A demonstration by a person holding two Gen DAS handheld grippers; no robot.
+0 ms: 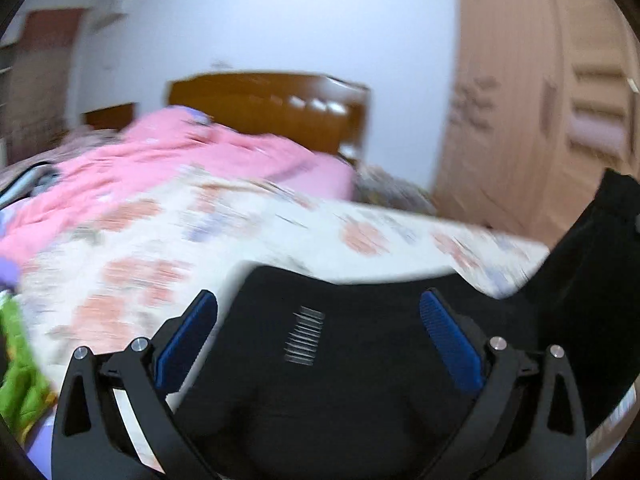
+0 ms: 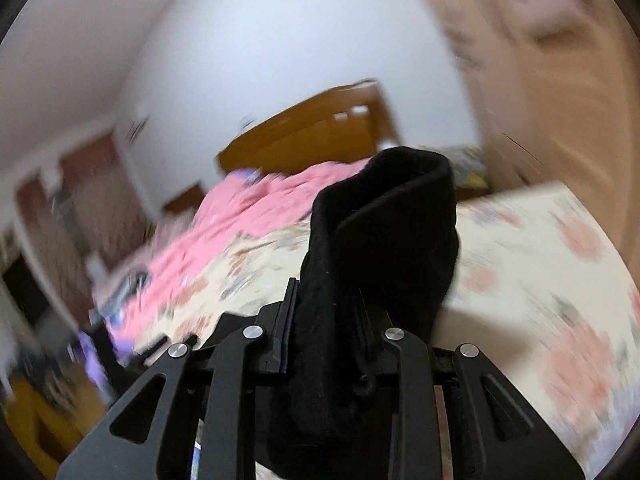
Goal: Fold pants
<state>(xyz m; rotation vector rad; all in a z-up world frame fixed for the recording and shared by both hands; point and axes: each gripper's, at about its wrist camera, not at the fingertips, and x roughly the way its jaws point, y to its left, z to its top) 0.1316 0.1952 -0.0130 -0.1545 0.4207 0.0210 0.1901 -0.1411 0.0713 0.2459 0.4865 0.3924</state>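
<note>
Black pants (image 1: pixel 352 380) lie on the floral bedsheet (image 1: pixel 160 264), spread under my left gripper (image 1: pixel 320 320), which is open with its blue pads (image 1: pixel 184 344) apart above the cloth. A white stitched label (image 1: pixel 304 336) shows on the pants. One part of the pants rises at the right edge (image 1: pixel 600 280). In the right wrist view my right gripper (image 2: pixel 328 320) is shut on a bunched fold of the black pants (image 2: pixel 384 240), lifted above the bed. Both views are motion-blurred.
A pink quilt (image 1: pixel 180 168) lies toward the wooden headboard (image 1: pixel 272 108). A light wooden wardrobe (image 1: pixel 540 100) stands at the right. A green item (image 1: pixel 20 380) sits at the bed's left edge. Dark furniture and clutter (image 2: pixel 48 240) stand left of the bed.
</note>
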